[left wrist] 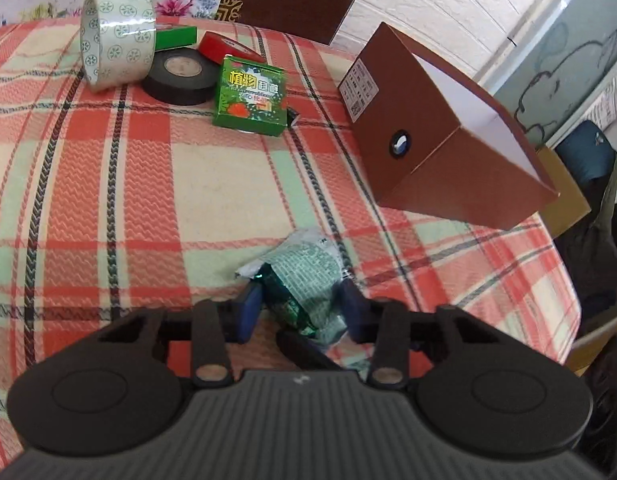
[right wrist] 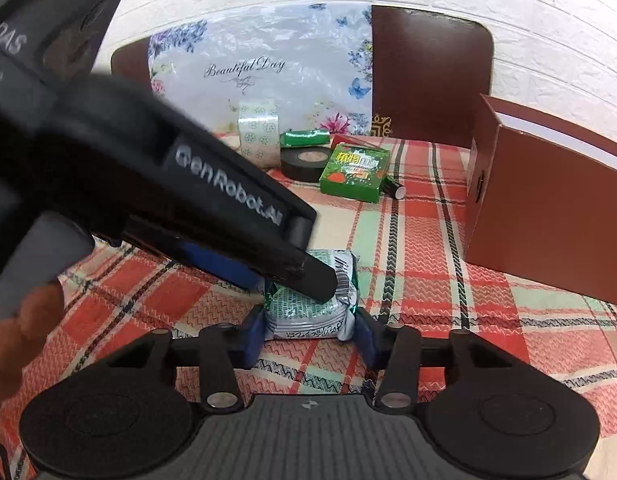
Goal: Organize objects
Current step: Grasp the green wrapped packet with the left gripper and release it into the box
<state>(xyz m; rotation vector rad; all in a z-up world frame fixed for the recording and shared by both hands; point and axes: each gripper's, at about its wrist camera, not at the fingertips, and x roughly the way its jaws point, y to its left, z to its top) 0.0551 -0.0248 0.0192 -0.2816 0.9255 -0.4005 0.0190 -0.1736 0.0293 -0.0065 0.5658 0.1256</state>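
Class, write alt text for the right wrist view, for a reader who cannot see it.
Two grippers grasp one green-and-white packet on a plaid tablecloth: the right gripper from the near side, the left gripper from the left. Behind lie rolls of tape, a green box and an open brown box.

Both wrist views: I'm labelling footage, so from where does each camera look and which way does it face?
Left wrist: sits on the left gripper, looking down across the plaid cloth at the green packet; its fingers show.
Right wrist: sits on the right gripper, facing the wall; the left gripper crosses the view.
Shared: packet, brown box, black tape.
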